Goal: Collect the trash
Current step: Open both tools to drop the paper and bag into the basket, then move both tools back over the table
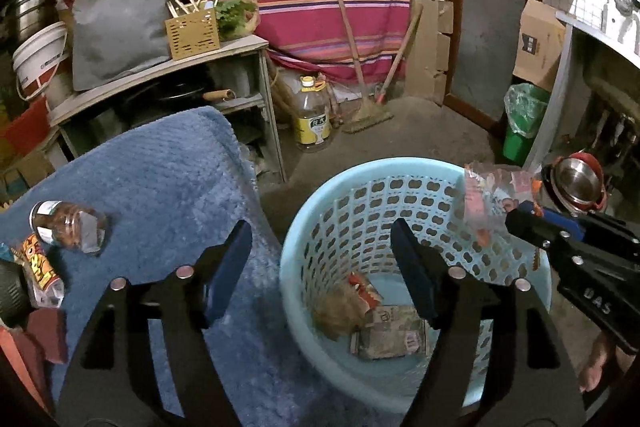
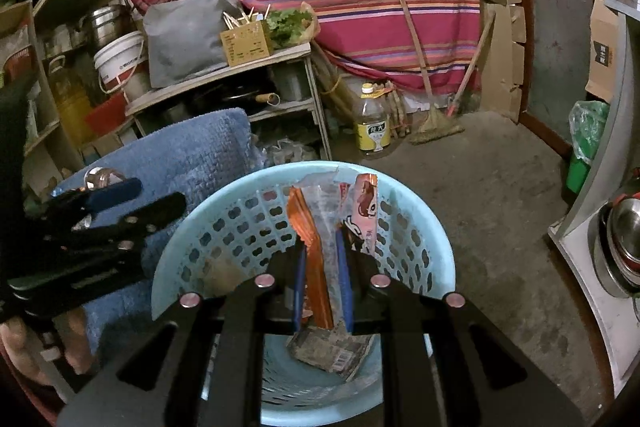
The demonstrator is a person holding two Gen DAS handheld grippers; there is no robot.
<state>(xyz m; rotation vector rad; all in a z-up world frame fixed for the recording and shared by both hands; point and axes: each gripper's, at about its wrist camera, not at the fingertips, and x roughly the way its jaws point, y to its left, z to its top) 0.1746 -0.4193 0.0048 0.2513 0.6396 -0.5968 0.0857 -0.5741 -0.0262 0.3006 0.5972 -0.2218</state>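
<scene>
A light-blue perforated basket (image 1: pixel 320 211) stands on the floor and holds a blurred brown wrapper (image 1: pixel 340 311) and flat paper packets (image 1: pixel 388 335). My left gripper (image 1: pixel 320 231) is open over the basket's left rim, with nothing between its fingers. From the right, my right gripper (image 1: pixel 516 217) reaches over the basket, shut on a bunch of orange, clear and pink wrappers (image 1: pixel 488 195). In the right wrist view the same wrappers (image 2: pixel 316 219) stick up between the shut jaws of the right gripper (image 2: pixel 320 243), above the basket (image 2: pixel 420 211). A clear jar (image 1: pixel 68 227) and a printed wrapper (image 1: pixel 40 267) lie on the blue towel (image 1: pixel 160 187).
A shelf unit (image 1: pixel 160 67) with a grey bag stands behind the towel. An oil bottle (image 1: pixel 312 115) and a broom (image 1: pixel 368 115) are by the striped cloth. A green bin (image 1: pixel 524 123) and a metal pot (image 1: pixel 576 183) sit right. A person's bare foot (image 1: pixel 600 359) is beside the basket.
</scene>
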